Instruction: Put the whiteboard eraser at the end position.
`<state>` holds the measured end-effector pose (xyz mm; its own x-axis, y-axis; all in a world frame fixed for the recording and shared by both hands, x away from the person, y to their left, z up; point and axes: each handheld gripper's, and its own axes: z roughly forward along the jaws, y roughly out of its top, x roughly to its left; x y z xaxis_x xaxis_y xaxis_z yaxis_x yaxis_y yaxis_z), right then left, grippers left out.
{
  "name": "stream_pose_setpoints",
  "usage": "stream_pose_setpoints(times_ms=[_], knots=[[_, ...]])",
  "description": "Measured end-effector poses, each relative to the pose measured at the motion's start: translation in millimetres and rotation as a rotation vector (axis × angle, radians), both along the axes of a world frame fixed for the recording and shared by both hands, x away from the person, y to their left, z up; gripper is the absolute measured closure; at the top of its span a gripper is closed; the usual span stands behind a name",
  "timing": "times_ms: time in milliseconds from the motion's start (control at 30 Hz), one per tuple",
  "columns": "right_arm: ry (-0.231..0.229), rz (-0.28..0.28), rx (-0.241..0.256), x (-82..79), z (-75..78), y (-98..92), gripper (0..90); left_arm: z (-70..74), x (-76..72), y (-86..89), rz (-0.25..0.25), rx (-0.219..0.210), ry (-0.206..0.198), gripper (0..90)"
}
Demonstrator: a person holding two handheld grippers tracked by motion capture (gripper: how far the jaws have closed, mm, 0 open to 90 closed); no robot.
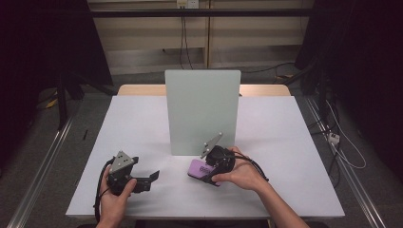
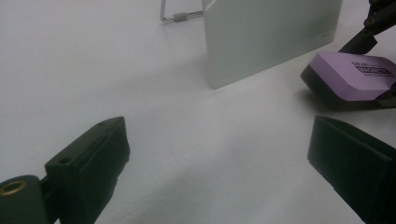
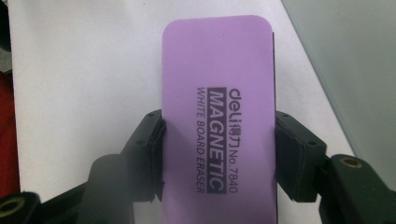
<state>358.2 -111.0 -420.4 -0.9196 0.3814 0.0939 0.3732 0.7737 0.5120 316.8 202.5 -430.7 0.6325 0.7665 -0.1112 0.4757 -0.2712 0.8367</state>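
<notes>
A purple magnetic whiteboard eraser (image 3: 217,116) with a black base lies between the jaws of my right gripper (image 3: 218,140), which is shut on its two long sides. From above, the eraser (image 1: 197,169) sits low over the table just in front of an upright pale green board (image 1: 202,111), with my right gripper (image 1: 209,171) behind it. My left gripper (image 1: 153,176) rests on the table at the front left, open, with nothing between its jaws. In the left gripper view the eraser (image 2: 355,77) appears at the far right, slightly tilted, beyond my left gripper (image 2: 217,163).
The white tabletop (image 1: 142,123) spreads left and right of the board. A metal wire stand (image 2: 180,16) props the board (image 2: 266,37) from behind. Cables (image 1: 342,142) trail on the floor to the right of the table.
</notes>
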Motion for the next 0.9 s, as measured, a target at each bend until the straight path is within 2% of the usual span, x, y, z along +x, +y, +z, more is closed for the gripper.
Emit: stream_pose_setpoints(times_ms=[500,900], knots=[[-0.008,-0.006,-0.010,0.5,-6.9,4.7,41.5,-0.3,0.1,0.1,0.004,-0.001,-0.002,5.4],[-0.005,-0.016,0.011,0.8,-9.8,2.9,41.1,-0.3,0.2,0.0,0.004,-0.001,-0.001,5.4]])
